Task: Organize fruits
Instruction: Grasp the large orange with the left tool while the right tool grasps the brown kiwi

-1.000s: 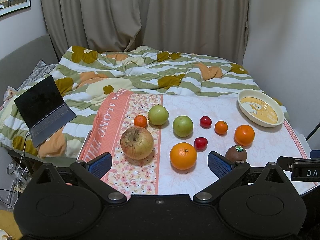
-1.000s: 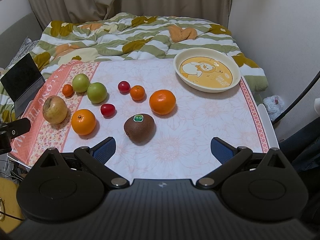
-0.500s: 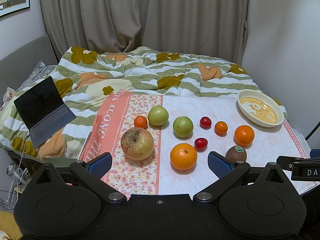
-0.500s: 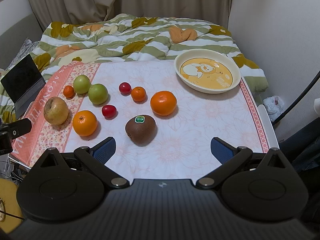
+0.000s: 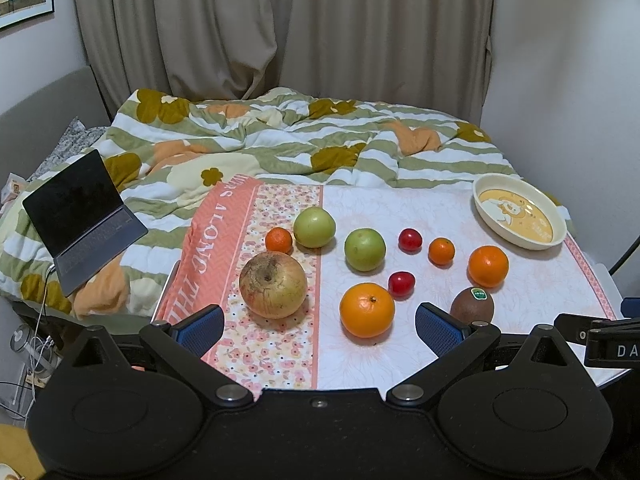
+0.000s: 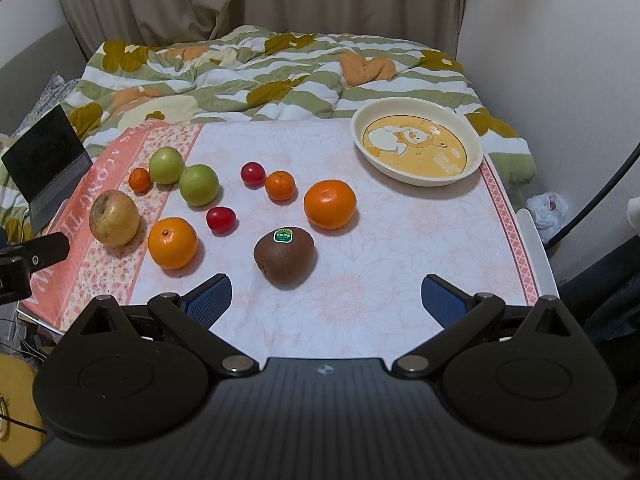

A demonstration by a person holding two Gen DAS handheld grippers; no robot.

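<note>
Nothing is being lifted yet: both grippers are hovering over the near edge of the table (image 6: 400,240) with their fingers spread wide and empty, the left gripper (image 5: 318,326) facing the big fruit, the right gripper (image 6: 326,296) just short of the kiwi. The cream dish (image 6: 476,148) is sitting bare at the far right corner, and I am guessing the fruit is meant to go there. The blotchy apple (image 5: 273,285) is lying on the flowered strip; it is looking the heaviest and firm, best squeezed across its middle. The near orange (image 5: 367,310) and the far orange (image 6: 329,203) are looking solid but round and liable to roll, so a centred pinch is suiting them. Two green apples (image 5: 365,249) are standing behind, smooth and possibly slick. The kiwi (image 6: 285,255) is lying stickered side up, probably softish, wanting a gentle hold across its short width. Two little tangerines (image 6: 280,186) and two red cherry tomatoes (image 6: 220,219) are scattered between, light, the tomatoes thin-skinned and easily crushed.
</note>
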